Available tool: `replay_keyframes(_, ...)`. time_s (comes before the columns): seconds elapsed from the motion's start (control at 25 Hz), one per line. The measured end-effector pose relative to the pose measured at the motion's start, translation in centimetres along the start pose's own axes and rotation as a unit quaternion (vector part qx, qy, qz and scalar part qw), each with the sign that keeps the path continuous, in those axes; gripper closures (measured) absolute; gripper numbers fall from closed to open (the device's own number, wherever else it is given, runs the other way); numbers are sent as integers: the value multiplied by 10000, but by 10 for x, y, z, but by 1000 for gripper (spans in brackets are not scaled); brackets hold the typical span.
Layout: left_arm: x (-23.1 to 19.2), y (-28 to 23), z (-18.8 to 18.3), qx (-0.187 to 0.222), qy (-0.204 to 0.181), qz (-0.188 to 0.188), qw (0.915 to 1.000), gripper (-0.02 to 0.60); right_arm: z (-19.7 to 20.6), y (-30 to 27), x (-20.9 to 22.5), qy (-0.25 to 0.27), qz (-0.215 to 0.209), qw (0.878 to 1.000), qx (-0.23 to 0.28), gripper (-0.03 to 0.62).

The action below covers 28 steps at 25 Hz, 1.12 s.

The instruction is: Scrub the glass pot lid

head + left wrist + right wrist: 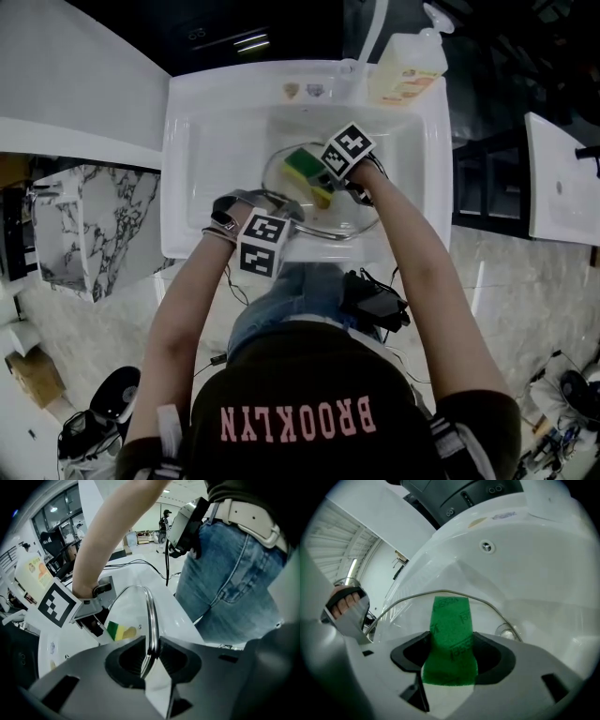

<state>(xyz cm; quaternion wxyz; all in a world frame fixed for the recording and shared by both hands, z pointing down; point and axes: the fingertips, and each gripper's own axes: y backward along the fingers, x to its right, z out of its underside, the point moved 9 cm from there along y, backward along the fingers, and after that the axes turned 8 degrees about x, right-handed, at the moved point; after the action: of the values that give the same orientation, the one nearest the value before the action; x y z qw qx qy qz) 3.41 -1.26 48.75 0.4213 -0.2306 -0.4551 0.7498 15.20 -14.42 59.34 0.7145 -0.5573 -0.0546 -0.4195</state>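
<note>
A round glass pot lid (330,214) with a metal rim stands tilted in the white sink (202,150). My left gripper (246,208) is shut on the lid's near rim (151,620), holding it edge-on. My right gripper (330,183) is shut on a green and yellow sponge (306,171). In the right gripper view the sponge's green face (451,634) lies flat against the glass, inside the lid's rim (487,604). The left gripper view shows the sponge (118,632) through the glass, with the right gripper's marker cube (57,604) behind it.
A soap pump bottle (410,67) stands at the sink's back right corner, next to the tap (372,33). The sink's drain (487,546) shows beyond the lid. A marble counter (94,225) lies to the left. The person's jeans (234,573) press close to the sink's front edge.
</note>
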Motion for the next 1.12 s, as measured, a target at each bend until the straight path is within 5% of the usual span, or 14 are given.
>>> replay_keyframes(0.44,-2,2,4,64,226,-19,9997,509,9,10,52,-432,707,9957,-414,321)
replay_keyframes(0.8,0,3,6,92,288,-87,9995,509,15,26,49,747,1362,9827,-1007,320)
replay_keyframes(0.96,0,3,5,81,285,-106,9995,509,7,47,29,647,871,9936,-309,321)
replay_keyframes(1.12,0,3,5,76,309,-175,9993,509,-4,62,-10,440,-442,9970,464,321)
